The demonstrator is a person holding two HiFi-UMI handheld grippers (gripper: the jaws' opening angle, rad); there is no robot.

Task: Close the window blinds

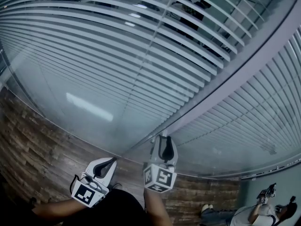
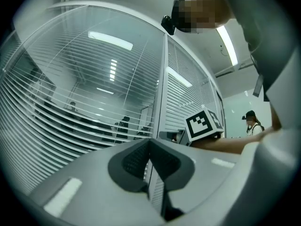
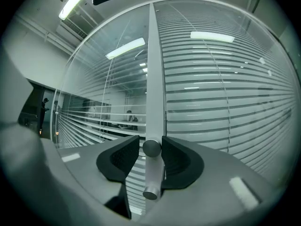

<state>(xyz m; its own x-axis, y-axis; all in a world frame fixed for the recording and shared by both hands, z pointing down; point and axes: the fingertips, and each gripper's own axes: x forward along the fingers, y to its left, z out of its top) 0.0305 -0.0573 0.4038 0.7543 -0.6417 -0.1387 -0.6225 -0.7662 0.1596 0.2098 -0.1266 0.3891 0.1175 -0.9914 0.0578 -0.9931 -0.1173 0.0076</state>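
Straddling the blind knob (image 3: 151, 148) with my right tool (image 3: 150, 144) apart, left tool (image 2: 150, 142) together near it, I risk slipping off if I twist before clamping.

In the head view the left gripper (image 1: 112, 160) is held lower and tilted toward the right gripper (image 1: 163, 137), which is pointed straight ahead at the end of a bare forearm (image 1: 155, 210). The left jaws are closed, the pads being met at their tips with nothing gripped between them. The right jaws are spread, and a knob (image 3: 151, 148) is framed between the pads without being squeezed.
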